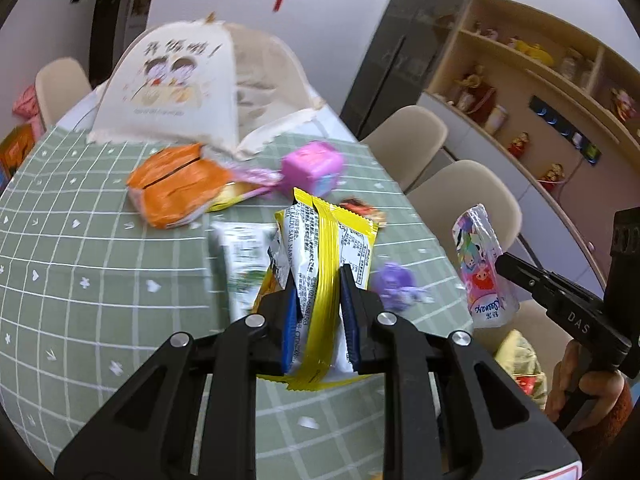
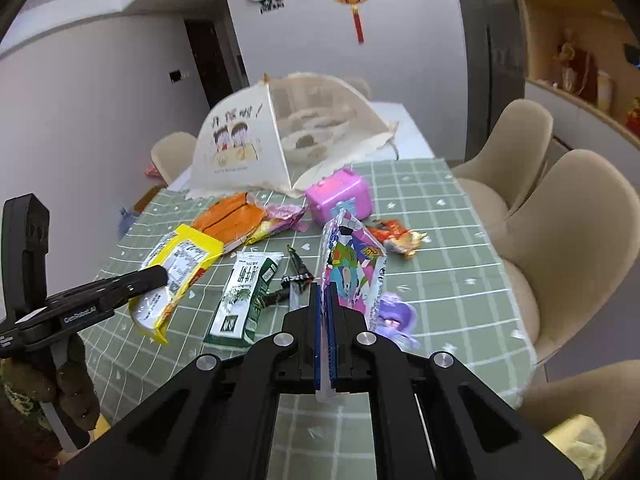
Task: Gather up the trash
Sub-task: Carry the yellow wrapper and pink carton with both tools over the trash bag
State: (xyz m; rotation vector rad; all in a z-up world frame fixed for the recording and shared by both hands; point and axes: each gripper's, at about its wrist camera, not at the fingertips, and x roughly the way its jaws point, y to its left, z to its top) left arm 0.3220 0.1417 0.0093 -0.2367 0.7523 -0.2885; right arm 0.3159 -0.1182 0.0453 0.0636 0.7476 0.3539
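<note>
Both tongs have a piece of trash and both are up off the table. The left gripper [image 1: 320, 292] is squeezed on a yellow wrapper [image 1: 326, 264], which stands up between its blue pads. The right gripper [image 2: 326, 300] is pressed tight on a thin tissue pack [image 2: 352, 268] with cartoon pictures on it. I think the job now is to carry these two things to wherever the trash goes, but no bin or bag for it shows clearly, so I cannot say which way that is. To do it well, keep both tongs squeezed the whole way, because the wrapper is slippery and the pack is only pinched at its edge. Move smoothly and do not shake. Keep the two tongs apart so the hanging ends do not bump. More trash lies on the green tablecloth [image 2: 440, 248]: a green and white packet [image 2: 244, 296], an orange bag [image 2: 230, 220], a red wrapper [image 2: 394, 236] and a small black wrapper [image 2: 298, 272]. The pink toy box [image 2: 340, 196] and the purple toy [image 2: 394, 316] look like toys, not trash, so leave them. Stay clear of the food cover [image 2: 248, 140] at the back.
</note>
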